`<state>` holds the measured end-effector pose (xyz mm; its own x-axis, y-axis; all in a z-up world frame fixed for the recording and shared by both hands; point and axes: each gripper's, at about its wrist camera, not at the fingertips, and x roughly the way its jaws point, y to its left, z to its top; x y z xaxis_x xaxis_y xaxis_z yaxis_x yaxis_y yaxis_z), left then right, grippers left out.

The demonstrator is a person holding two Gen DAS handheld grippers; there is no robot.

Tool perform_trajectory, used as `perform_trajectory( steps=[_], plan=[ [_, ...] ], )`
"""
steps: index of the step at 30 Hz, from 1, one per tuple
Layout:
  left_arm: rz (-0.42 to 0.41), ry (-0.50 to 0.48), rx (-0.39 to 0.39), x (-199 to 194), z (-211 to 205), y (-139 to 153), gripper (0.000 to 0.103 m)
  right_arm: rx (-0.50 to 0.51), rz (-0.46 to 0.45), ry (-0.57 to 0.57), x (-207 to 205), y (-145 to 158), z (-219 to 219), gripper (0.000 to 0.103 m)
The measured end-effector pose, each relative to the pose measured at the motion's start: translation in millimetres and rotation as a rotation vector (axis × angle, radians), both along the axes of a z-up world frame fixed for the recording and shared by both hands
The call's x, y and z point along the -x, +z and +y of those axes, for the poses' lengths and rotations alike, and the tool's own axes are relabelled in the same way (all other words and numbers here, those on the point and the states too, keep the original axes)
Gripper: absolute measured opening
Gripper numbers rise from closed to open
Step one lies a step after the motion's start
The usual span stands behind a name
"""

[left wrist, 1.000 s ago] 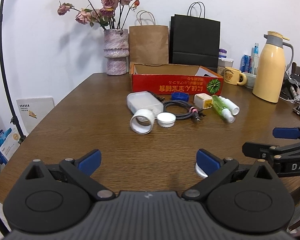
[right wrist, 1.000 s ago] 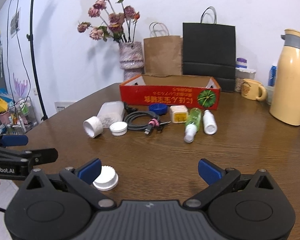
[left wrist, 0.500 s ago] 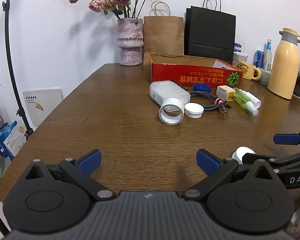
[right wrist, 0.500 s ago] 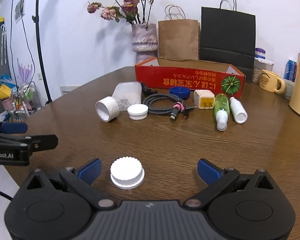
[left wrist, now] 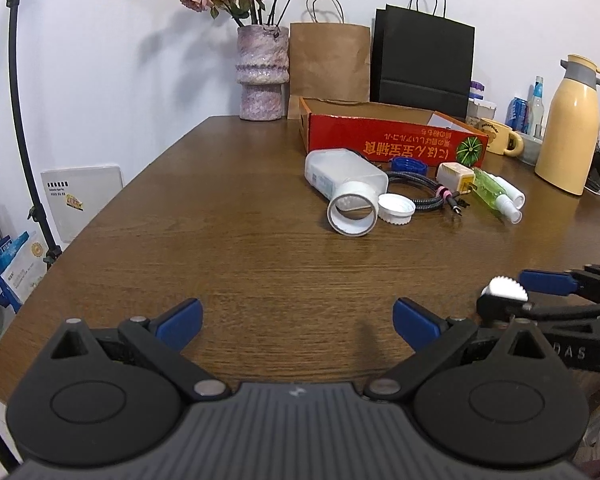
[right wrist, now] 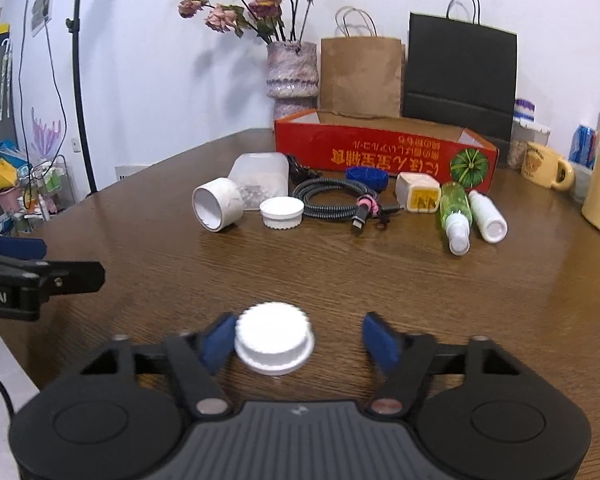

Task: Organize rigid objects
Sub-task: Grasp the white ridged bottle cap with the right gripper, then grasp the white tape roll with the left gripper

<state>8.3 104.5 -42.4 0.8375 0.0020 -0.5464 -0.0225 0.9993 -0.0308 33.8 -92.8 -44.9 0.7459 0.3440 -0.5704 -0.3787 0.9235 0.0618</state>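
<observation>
White ribbed cap (right wrist: pixel 274 343) sits flat, top up, between closing fingers (right wrist: pixel 219 342).

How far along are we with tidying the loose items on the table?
Barely started: nothing shows inside the red cardboard box, though its floor is mostly hidden. In hand: the right gripper is closing around the white ridged cap; only one pad looks in contact. The left gripper is open, empty. Left: white jar, second white cap, black cable, blue lid, charger, two small bottles.
</observation>
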Motion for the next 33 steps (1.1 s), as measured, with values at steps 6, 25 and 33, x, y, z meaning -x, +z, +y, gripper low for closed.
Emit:
perform_trajectory(
  steps=[6,25,33],
  plan=[
    [0.004,-0.002,0.003,0,0,0,0.103,-0.028,-0.004,0.019,0,1,-2,0.039],
    [0.013,-0.063,-0.07,-86,-32,24,0.103,-0.025,-0.147,-0.048,-47,38,-37,0.039],
    [0.074,-0.036,-0.124,-130,-41,12,0.103,-0.027,-0.137,-0.069,-73,37,-52,0.039]
  ],
)
